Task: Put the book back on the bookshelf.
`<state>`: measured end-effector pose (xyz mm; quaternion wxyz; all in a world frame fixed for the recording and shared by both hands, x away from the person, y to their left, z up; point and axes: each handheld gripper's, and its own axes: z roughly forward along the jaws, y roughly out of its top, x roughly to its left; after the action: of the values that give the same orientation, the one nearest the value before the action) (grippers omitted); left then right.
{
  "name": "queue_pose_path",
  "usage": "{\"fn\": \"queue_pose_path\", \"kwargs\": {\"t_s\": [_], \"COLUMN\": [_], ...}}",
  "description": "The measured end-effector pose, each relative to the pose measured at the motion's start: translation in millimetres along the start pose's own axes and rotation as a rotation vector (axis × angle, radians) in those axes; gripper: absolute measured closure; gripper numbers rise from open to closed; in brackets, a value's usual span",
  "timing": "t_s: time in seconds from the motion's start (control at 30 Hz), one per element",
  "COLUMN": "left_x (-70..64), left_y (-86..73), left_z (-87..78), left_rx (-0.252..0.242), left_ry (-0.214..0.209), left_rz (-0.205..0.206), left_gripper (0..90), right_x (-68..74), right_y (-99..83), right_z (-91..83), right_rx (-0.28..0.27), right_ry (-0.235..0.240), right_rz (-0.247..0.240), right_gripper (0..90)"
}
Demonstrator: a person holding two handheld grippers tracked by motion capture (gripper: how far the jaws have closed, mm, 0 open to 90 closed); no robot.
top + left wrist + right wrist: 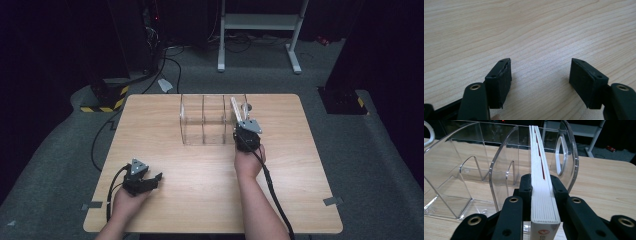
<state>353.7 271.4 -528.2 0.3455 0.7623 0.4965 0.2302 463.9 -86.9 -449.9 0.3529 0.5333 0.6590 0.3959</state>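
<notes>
A clear plastic file rack [207, 120] with several upright dividers stands at the back middle of the wooden table [200, 190]. My right gripper [243, 127] is at the rack's right end, shut on a thin white book [236, 109]. In the right gripper view the white book [541, 180] stands on edge between my black pads [526, 186], reaching into the rack's [474, 175] rightmost slot. My left gripper [152, 180] rests low near the table's front left, open. In the left gripper view its pads [500, 80] stand wide apart over bare wood, nothing between them.
Behind the table a white metal stand [260, 30] rises from the grey floor. Black cables [165, 60] trail at the back left near a yellow-and-black striped base [107, 102]. A small round object [248, 106] lies just behind the rack's right end.
</notes>
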Motion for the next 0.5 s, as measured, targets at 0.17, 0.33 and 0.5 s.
{"fn": "queue_pose_path", "kwargs": {"t_s": [0.17,0.33,0.5], "left_x": [-0.2,-0.2,0.2], "left_y": [-0.1,-0.1,-0.1], "left_z": [0.0,-0.1,-0.2], "left_rx": [0.0,-0.001,-0.001], "left_ry": [0.0,0.0,0.002], "left_rz": [-0.003,0.0,0.005], "left_gripper": [34.3,34.3,34.3], "right_x": [0.3,-1.4,-3.1], "right_y": [0.3,2.4,2.0], "right_z": [-1.1,-3.2,-2.5], "right_rx": [-0.006,-0.019,-0.007], "right_ry": [0.006,-0.008,-0.025], "right_rz": [0.0,0.011,0.009], "right_gripper": [75.7,75.6,75.6]}}
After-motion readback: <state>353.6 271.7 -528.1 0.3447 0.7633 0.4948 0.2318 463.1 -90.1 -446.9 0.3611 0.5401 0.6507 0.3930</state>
